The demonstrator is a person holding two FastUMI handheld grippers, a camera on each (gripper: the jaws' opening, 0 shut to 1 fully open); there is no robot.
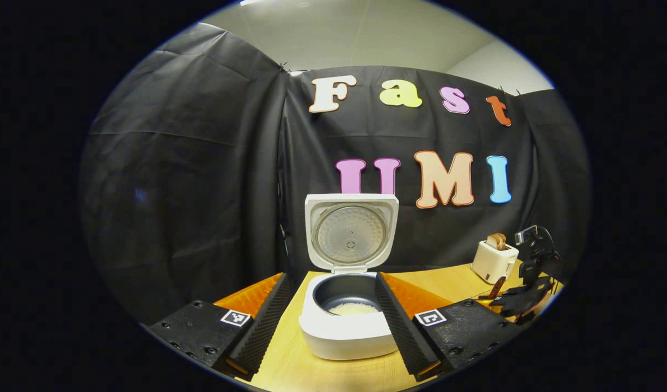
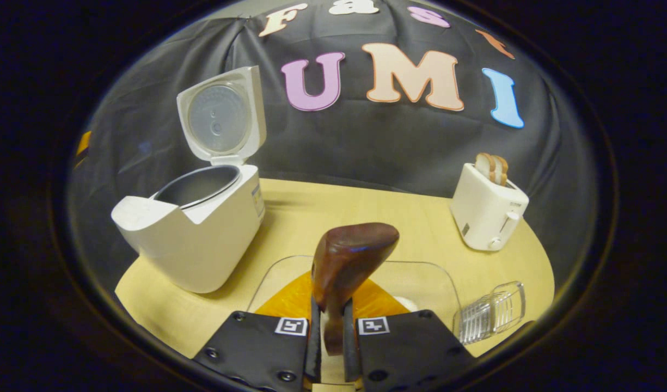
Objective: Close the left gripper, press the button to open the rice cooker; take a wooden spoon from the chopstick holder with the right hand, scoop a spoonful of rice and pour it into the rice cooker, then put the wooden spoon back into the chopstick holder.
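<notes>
Right tongs [image 2: 330, 348] gripping wooden spoon [image 2: 347, 267], rice cooker [image 2: 197, 228] open

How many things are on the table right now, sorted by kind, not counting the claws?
White appliances: 2, the rice cooker and the toaster.
Clear containers: 2, the bin and the ribbed holder.
Wooden utensils: 1, the wooden spoon in the right claw.
Total: 5.

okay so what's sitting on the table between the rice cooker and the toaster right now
Nothing: in the right gripper view, the table between the rice cooker and the toaster is bare wood. The held wooden spoon is nearer the camera.
</notes>
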